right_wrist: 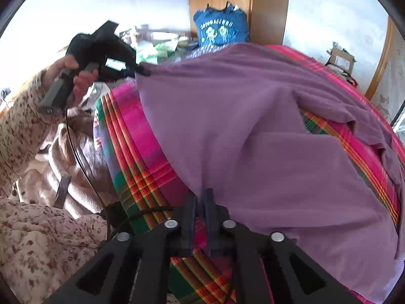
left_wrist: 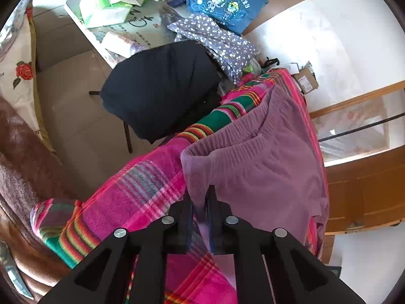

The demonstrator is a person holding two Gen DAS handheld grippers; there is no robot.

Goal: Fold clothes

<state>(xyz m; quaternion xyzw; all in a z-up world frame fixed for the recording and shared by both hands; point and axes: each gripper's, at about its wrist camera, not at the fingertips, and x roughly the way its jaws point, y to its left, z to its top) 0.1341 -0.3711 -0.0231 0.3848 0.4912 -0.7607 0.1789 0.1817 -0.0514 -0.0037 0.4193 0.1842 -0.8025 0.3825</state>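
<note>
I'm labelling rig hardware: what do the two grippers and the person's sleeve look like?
Both grippers, left gripper and right gripper, are matte black with round silver bolts and dark fingers. A black cable hangs below. The sleeve is cream with small brown flowers.

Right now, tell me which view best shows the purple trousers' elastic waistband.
Left wrist view: the purple trousers' ribbed waistband lies open toward the camera. The right wrist view shows only the smooth legs; no waistband is visible there.

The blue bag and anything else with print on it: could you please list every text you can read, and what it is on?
"2025", then characters too blurred to read: blue bag, left wrist view.
Same print, right wrist view: unreadable.
Dark handwriting on the table sheet: illegible.
</note>
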